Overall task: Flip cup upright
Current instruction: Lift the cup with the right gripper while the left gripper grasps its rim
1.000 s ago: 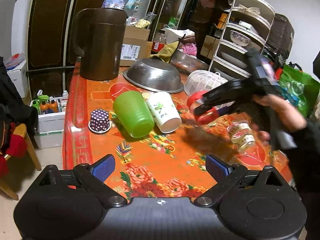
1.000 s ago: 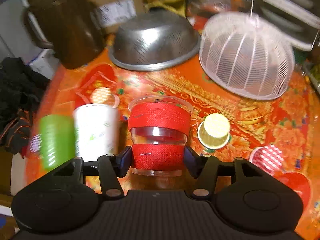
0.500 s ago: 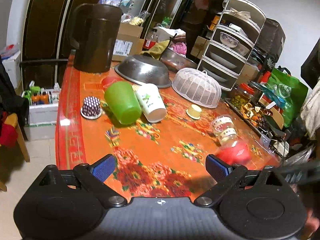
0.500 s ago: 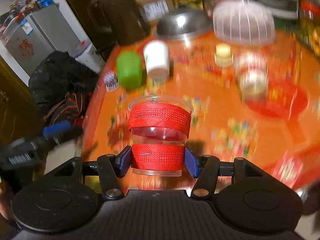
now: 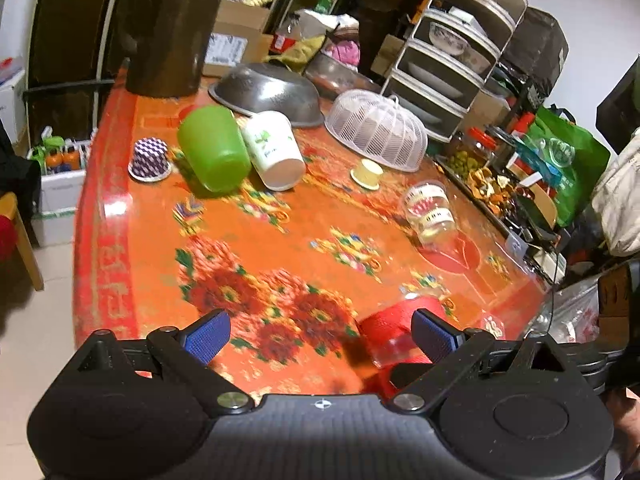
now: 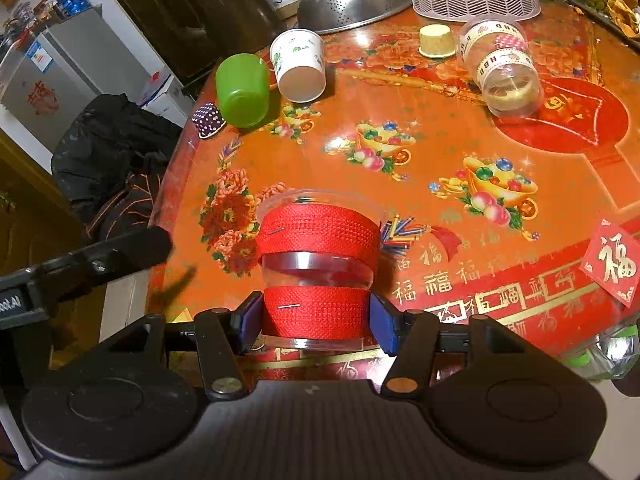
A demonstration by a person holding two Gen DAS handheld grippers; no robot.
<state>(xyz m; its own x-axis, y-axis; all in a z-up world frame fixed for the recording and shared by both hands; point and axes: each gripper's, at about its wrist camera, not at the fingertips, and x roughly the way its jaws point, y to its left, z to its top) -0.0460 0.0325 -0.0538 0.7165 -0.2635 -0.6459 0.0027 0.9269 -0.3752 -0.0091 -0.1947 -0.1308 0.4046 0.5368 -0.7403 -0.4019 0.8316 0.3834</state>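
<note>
Since a second ago the right gripper [image 6: 316, 314] has carried the red cup [image 6: 318, 264] from the table's middle to its near edge, pads clamped on the lower red band, rim up, axis about vertical, base just above the table [image 6: 420, 140]; whether it touches I cannot tell. Beside it the left gripper [image 5: 320, 334] hangs wide and empty. Farther off, green cup [image 6: 242, 90], white cup [image 6: 300, 66] and clear cup [image 6: 502, 70] lie tipped, seemingly empty.

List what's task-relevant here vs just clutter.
Job: red-banded clear cup, gripped in right tongs; left tongs, open; tipped green cup, paper cup, taped clear cup.

Clutter: metal colander, mesh cover, brown jug.
</note>
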